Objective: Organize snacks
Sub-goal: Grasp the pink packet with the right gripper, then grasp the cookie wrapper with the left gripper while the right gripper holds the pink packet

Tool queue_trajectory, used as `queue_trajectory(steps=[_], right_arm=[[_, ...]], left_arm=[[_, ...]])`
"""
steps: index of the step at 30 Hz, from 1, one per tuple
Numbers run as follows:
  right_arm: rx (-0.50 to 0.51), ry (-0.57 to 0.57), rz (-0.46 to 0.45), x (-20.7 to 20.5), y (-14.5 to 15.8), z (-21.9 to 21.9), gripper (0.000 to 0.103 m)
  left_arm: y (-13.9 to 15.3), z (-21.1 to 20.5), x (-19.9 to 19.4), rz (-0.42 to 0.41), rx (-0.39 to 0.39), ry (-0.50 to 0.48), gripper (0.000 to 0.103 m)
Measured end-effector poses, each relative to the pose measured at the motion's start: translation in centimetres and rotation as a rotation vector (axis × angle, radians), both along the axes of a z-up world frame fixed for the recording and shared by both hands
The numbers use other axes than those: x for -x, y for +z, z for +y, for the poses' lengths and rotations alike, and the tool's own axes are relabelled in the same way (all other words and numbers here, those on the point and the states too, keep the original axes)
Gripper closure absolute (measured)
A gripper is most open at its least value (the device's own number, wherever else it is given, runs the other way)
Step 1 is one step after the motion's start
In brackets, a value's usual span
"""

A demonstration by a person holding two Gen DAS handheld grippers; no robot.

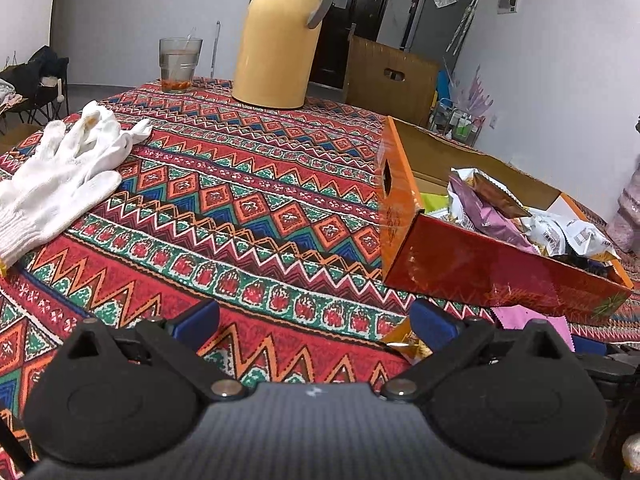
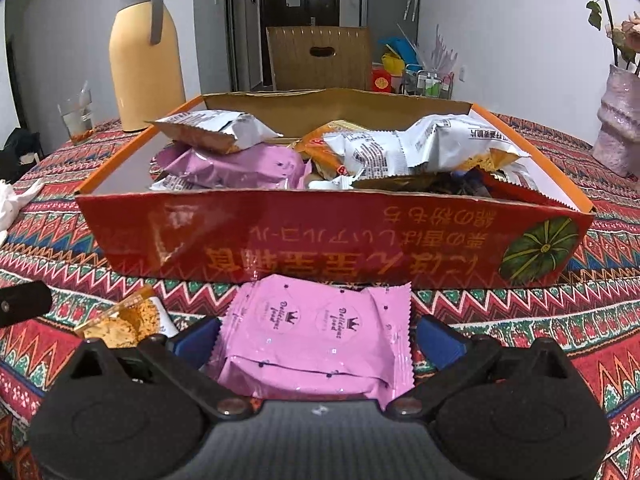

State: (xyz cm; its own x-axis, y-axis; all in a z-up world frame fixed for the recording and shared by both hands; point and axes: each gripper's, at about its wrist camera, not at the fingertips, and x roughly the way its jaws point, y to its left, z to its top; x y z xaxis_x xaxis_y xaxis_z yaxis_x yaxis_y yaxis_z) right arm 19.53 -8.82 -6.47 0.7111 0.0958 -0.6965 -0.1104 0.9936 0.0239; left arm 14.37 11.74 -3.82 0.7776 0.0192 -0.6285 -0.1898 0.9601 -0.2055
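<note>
Glossy pink foil snack packet (image 2: pixel 320 340) with round crown labels, flat on the patterned tablecloth (image 2: pixel 520 304) just before the red cardboard snack box (image 2: pixel 280 236), between the right gripper's (image 2: pixel 320 338) spread blue fingers (image 2: pixel 440 340), left gripper (image 1: pixel 316 324) open, empty, left of the box.

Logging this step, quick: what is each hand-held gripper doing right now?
Left hand-held gripper: open, holding nothing, above the tablecloth.
Right hand-held gripper: open around the pink snack packet, not clamped on it.
</note>
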Motion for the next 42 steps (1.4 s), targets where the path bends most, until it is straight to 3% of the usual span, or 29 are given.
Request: queue_trajectory(steps=[6,8,10,13,16,28,35,42], right_arm=[[0.0,0.03,0.042,-0.3,0.4,-0.4,0.0],[-0.003,0.036,0.041,0.0,0.7,-0.4,0.004],[-0.006,0.046,0.028,0.5,0.9,-0.5,0.019],[-0.016,0.048,0.011,1.3,1.3,-0.9,0.032],[-0.031,0.048,-0.006,1.9,1.6,-1.4,0.037],[-0.066,-0.001,-0.108,4.8,3.0,-4.8,0.038],[-0.046,-0.028,-0.169,6.9,3.9,-7.8,0.038],[-0.052,-0.078,-0.201,8.2,4.0,-10.8,0.037]], left_arm=[[-0.1,0.1,-0.2,0.006,0.01,-0.002,0.0],[-0.1,0.2,-0.2,0.002,0.013,0.001,0.0],[-0.1,0.3,-0.1,-0.001,0.018,-0.001,0.0],[-0.1,0.3,-0.1,-0.004,0.021,-0.003,0.0],[-0.1,0.3,-0.1,-0.005,0.023,-0.003,0.0],[-0.2,-0.3,-0.5,0.007,0.011,-0.02,0.0],[1.0,-2.1,-0.3,0.011,-0.019,-0.107,0.0],[1.7,-5.6,-0.9,0.059,-0.189,-0.247,0.0]])
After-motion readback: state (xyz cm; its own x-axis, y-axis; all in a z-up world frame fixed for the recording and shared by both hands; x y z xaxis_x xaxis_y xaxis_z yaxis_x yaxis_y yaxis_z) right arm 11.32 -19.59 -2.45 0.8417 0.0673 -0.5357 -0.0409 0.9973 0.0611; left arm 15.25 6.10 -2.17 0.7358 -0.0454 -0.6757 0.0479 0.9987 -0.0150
